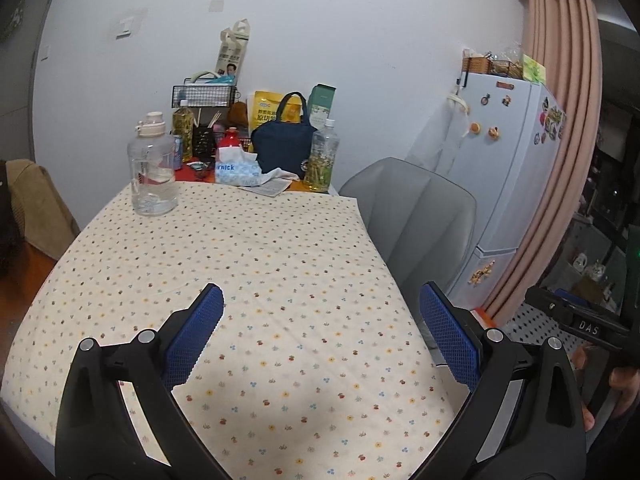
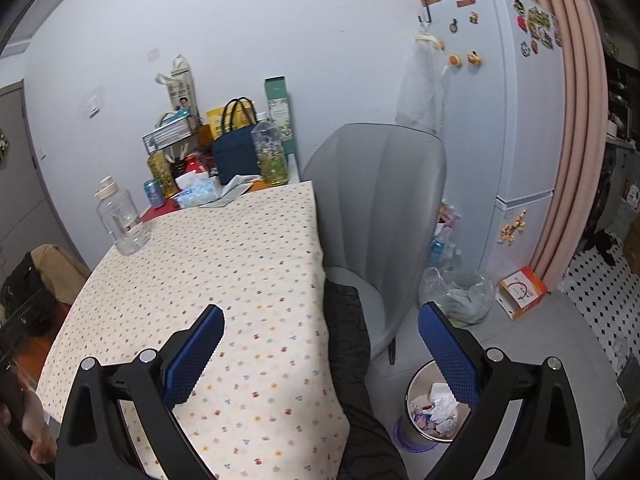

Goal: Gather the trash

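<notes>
Blue-padded left gripper (image 1: 320,336) and right gripper (image 2: 320,344), both spread wide and empty, above bare floral tablecloth (image 1: 260,248); bin (image 2: 434,408) of crumpled trash on floor at right; far end, crumpled tissue (image 1: 280,176) by tissue pack (image 1: 234,172): search step, reach there next.

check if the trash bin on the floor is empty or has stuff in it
Not empty: the trash bin on the floor by the chair holds crumpled paper and wrappers.
</notes>
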Motion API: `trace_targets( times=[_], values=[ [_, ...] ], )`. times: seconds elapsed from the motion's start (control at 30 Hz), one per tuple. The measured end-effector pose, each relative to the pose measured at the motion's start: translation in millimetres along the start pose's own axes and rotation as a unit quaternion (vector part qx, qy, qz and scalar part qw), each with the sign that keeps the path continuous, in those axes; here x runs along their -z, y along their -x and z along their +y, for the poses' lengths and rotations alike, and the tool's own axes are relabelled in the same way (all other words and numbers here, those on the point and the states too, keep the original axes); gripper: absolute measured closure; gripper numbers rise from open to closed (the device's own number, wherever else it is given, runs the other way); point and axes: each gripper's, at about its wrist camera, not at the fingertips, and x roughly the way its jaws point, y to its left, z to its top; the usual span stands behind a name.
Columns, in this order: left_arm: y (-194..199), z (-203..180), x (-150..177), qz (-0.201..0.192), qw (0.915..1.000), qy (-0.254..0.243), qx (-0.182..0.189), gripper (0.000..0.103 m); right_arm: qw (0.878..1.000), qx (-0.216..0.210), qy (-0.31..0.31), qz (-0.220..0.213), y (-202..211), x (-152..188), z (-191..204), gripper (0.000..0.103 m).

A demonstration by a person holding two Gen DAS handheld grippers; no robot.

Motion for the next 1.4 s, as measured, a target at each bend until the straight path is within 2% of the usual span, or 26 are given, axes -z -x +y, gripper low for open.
trace_targets(
  times=[0.33, 0.57, 0.8, 1.4],
  values=[
    [6.6, -1.7, 2.4, -0.004, 1.0, -0.004, -0.006, 0.006, 1.0, -0.004, 0.008, -0.012, 15.0, 3.7, 4.2, 0.008],
    [7.6, -11.1, 1.9, -0.009, 0.9996, -0.022, -0.014, 0.006, 0.999, -0.024, 0.018, -0.026, 21.8, 5.3, 13.8, 0.008],
    [9.3, -3.6, 2.2, -0.007, 0.9997, -0.009, -0.024, 0.006, 0.999, -0.029, 0.02, -0.016, 15.4, 8.3, 12.8, 0.008],
    [11.1, -5.0, 5.0, -0.004, 0.9995, -0.015, -0.027, 0.006, 0.999, -0.024, 0.019, -0.013, 9.0, 8.8, 10.3, 0.008]
  ],
)
